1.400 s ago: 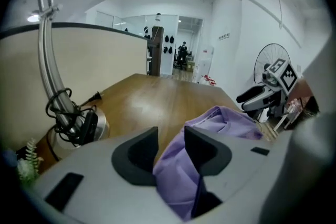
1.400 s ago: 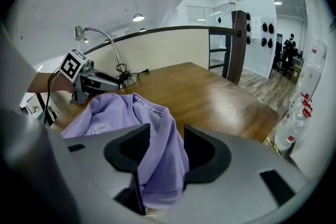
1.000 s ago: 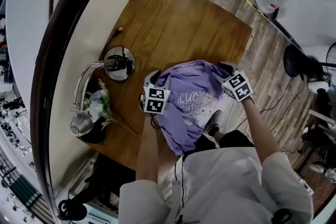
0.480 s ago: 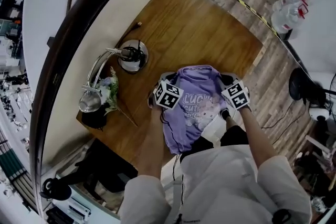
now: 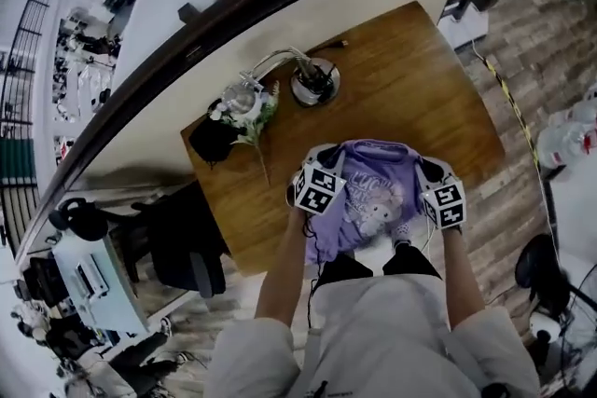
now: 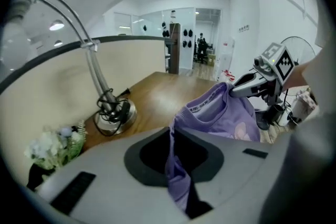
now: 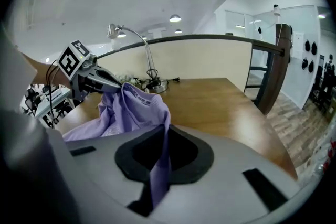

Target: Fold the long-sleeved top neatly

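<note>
The lilac long-sleeved top (image 5: 373,196) with a cartoon print hangs by its shoulders over the near edge of the wooden table (image 5: 410,98). My left gripper (image 5: 324,159) is shut on the left shoulder, and cloth (image 6: 210,113) runs between its jaws. My right gripper (image 5: 427,169) is shut on the right shoulder, with a strip of fabric (image 7: 131,107) pinched in its jaws. Both pairs of jaws have just closed on the cloth. The neckline is stretched between the two grippers. Each gripper shows in the other's view: the right gripper (image 6: 236,89) and the left gripper (image 7: 113,84).
A chrome desk lamp (image 5: 312,84) and a small vase of flowers (image 5: 247,112) stand at the table's far left, against a curved low wall with a dark rail. A black chair (image 5: 187,247) stands left of the table. The person's shoe (image 5: 401,233) shows under the top.
The top lay flat on the table with a gripper at each shoulder; now both grippers have risen and lifted the shoulders clear. The head view has swung round.
</note>
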The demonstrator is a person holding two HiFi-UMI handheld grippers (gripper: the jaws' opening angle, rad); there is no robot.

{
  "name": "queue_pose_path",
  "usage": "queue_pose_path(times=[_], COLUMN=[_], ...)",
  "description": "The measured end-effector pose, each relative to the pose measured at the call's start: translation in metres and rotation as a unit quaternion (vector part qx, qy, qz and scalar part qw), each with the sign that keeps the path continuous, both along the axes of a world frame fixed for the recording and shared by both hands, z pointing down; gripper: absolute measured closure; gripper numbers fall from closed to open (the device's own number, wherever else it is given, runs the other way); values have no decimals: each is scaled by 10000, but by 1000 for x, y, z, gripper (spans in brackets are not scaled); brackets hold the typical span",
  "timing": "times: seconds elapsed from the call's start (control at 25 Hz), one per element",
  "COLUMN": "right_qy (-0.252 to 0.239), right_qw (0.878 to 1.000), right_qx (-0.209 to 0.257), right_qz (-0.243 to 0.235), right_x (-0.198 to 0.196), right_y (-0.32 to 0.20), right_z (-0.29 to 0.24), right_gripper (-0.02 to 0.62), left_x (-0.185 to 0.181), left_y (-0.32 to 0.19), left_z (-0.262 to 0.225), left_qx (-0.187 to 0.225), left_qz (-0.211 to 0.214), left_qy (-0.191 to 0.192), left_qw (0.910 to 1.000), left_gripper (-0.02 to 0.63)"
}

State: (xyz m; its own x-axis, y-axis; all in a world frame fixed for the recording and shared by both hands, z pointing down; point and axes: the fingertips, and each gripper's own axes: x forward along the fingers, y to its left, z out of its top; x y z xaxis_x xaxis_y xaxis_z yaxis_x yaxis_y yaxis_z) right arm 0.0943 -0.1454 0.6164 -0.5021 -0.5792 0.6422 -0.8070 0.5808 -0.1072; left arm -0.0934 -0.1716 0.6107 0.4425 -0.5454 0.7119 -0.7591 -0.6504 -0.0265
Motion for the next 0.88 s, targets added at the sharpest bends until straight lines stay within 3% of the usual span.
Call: queue_pose_path(times=[0.16, 0.4, 0.64, 0.88], right_qy=[-261, -659, -861, -1083], right_qw=[9983, 9882, 9757, 9508], right_qx=[374, 1002, 1387, 2018], right_qz=[-356, -955, -1459, -2088], right_x=[-30, -67, -104, -123], right_y=[-9, -9, 9, 24], right_z=[-32, -99, -137, -198], right_gripper=[571, 571, 571, 569], left_x=[-34, -69, -102, -113], left_y=[20, 58, 101, 140], left_z=[-43, -108, -153, -207], left_qx=[433, 1053, 1638, 2349], left_qz=[-719, -1592, -2221, -2710], left_qy=[169, 352, 348, 233], left_qw=[9963, 9810, 9606, 9332], left_gripper=[566, 566, 567, 566])
